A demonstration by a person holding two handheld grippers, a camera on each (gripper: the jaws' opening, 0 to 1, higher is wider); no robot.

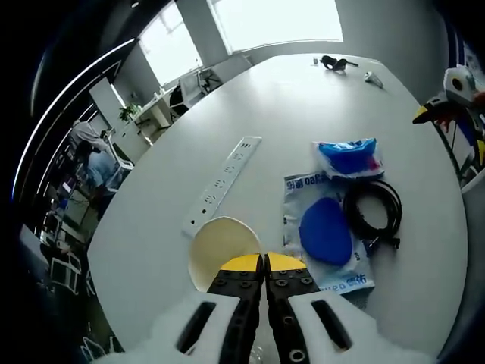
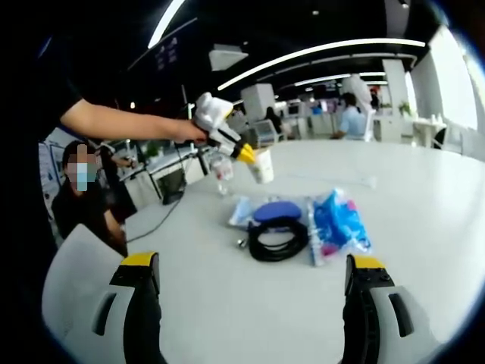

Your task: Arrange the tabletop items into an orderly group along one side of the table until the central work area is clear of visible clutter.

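My left gripper point(image 1: 263, 263) is shut on the rim of a cream paper cup point(image 1: 220, 249). In the right gripper view a person's arm holds this gripper point(image 2: 248, 155) out, with the cup point(image 2: 262, 165) lifted above the white table point(image 2: 424, 227). On the table lie a white power strip point(image 1: 223, 180), a blue pouch in a clear bag point(image 1: 326, 230), a coiled black cable point(image 1: 373, 212) and a blue packet point(image 1: 348, 156). My right gripper point(image 2: 254, 303) stands open low over the near table edge, nothing between its jaws, with the cable point(image 2: 279, 240) and packet point(image 2: 337, 224) ahead of it.
A clear bottle point(image 2: 222, 173) stands on the table beyond the cup. A black item point(image 1: 333, 63) and a small white piece point(image 1: 373, 77) lie at the far end. A seated person point(image 2: 79, 201) and a white chair back point(image 2: 76, 273) are at the left.
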